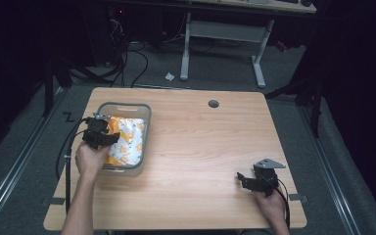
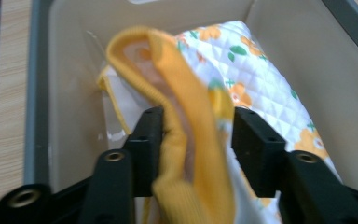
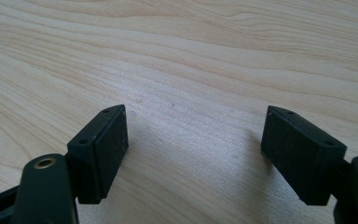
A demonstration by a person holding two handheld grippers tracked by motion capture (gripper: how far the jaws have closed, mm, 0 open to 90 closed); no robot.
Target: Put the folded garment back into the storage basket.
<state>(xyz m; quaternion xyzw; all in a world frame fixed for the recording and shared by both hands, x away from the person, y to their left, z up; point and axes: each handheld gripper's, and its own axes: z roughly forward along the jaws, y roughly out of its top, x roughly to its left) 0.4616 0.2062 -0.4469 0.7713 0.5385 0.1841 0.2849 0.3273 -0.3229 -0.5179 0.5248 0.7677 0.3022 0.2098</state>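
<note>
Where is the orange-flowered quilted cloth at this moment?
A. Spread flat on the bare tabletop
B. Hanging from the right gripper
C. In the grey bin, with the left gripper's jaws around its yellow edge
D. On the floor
C: the cloth lies in the grey bin, and the left gripper has its jaws either side of the cloth's yellow edge.

Wooden table (image 1: 200,147), grey bin (image 1: 146,111) on it.

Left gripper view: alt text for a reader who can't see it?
The left tool, jaws apart, straddles a raised fold of orange ribbed cloth. The cloth belongs to a white quilted fabric with orange flowers lying inside a grey plastic bin. Whether the jaws press the fold is unclear.
</note>
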